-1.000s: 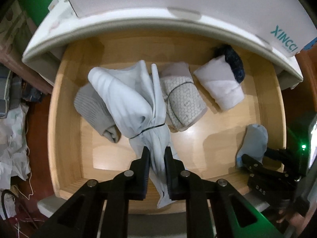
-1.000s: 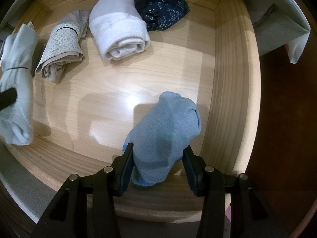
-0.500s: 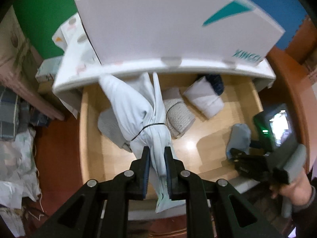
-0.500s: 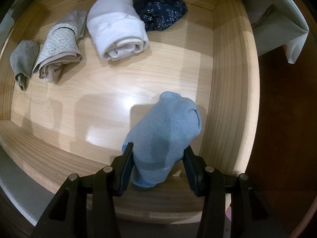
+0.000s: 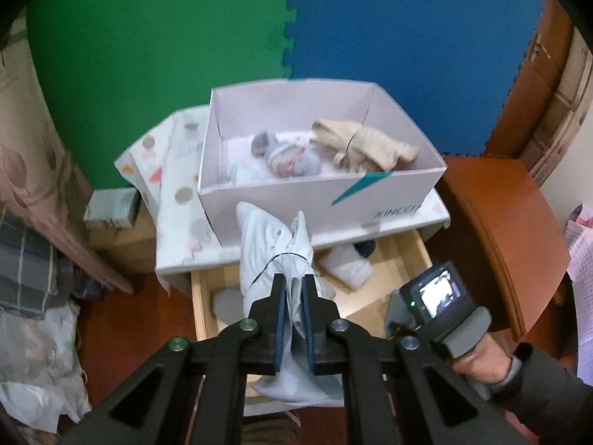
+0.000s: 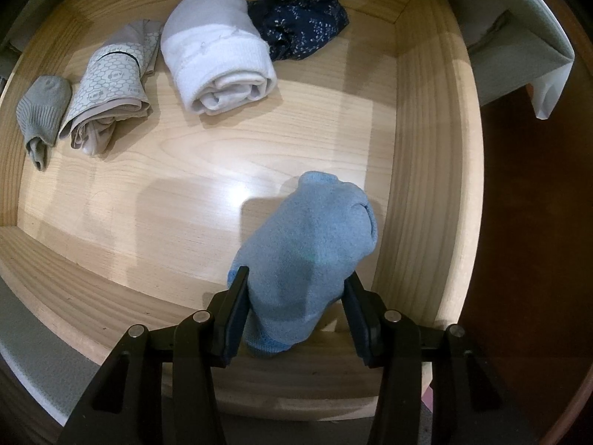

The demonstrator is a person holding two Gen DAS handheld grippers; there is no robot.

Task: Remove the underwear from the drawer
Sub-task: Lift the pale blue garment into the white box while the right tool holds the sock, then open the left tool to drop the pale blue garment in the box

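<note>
Left gripper is clamped tight on a pale blue-grey underwear bundle w/ a thin black band, held up above the open wooden drawer in front of a white cardboard box. Right gripper sits at the drawer's front right corner, jaws partly apart around a light blue sock; can't tell if they're actually squeezing it. Rolled white, hex-pattern, navy and grey pieces line the back edge.

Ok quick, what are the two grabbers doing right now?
Left gripper: closed on the pale blue underwear.
Right gripper: around the blue sock; whether it is squeezing cannot be told.
</note>
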